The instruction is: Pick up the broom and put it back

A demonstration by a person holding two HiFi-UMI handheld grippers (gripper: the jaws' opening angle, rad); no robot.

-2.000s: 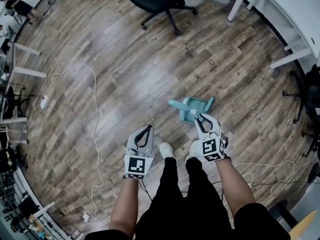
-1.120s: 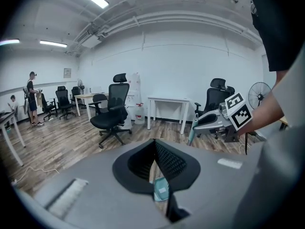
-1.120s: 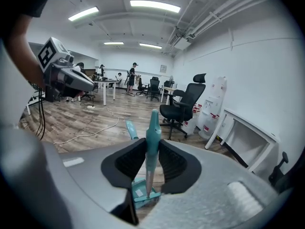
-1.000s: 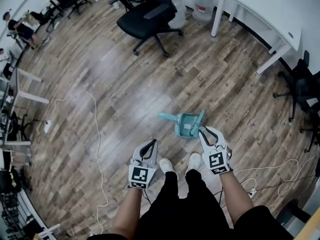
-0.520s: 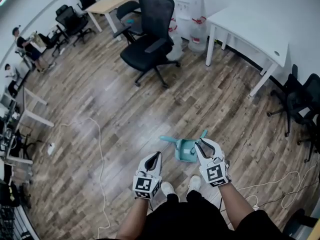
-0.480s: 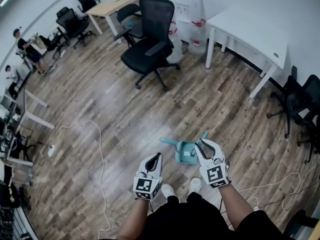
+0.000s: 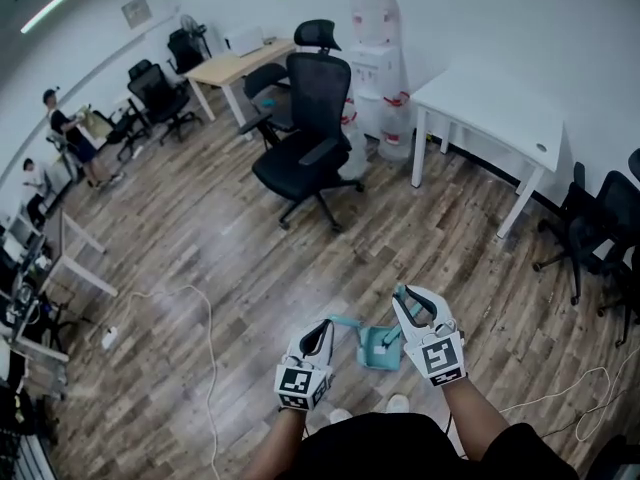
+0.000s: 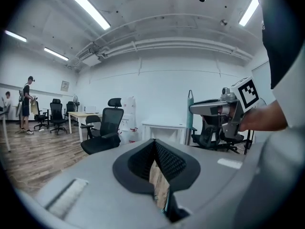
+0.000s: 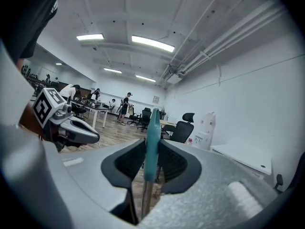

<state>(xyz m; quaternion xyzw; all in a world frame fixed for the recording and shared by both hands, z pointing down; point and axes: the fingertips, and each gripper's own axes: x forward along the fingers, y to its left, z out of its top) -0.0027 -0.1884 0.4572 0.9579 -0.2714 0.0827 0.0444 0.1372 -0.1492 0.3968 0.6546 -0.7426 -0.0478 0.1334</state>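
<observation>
Right gripper view shows the right claw [image 9: 152, 146] clamped on the broom [image 9: 153, 123], high on its teal shaft, probably so the head hangs free for carrying. Head view places the broom well short of the black office chair [image 7: 305, 138]. The left claw [image 8: 155, 143], equally short of that chair, is closed on nothing and looks idle.

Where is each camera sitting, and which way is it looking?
Head view: on the person's head, looking steeply down at the wooden floor; shows left tongs, right tongs and forearms.
Left gripper view: on the left tongs, looking level across the office past its shut jaws; shows the right hand.
Right gripper view: on the right tongs, looking along jaws clamping the broom handle; shows the left tongs.
Shared: all show the black chair.
</observation>
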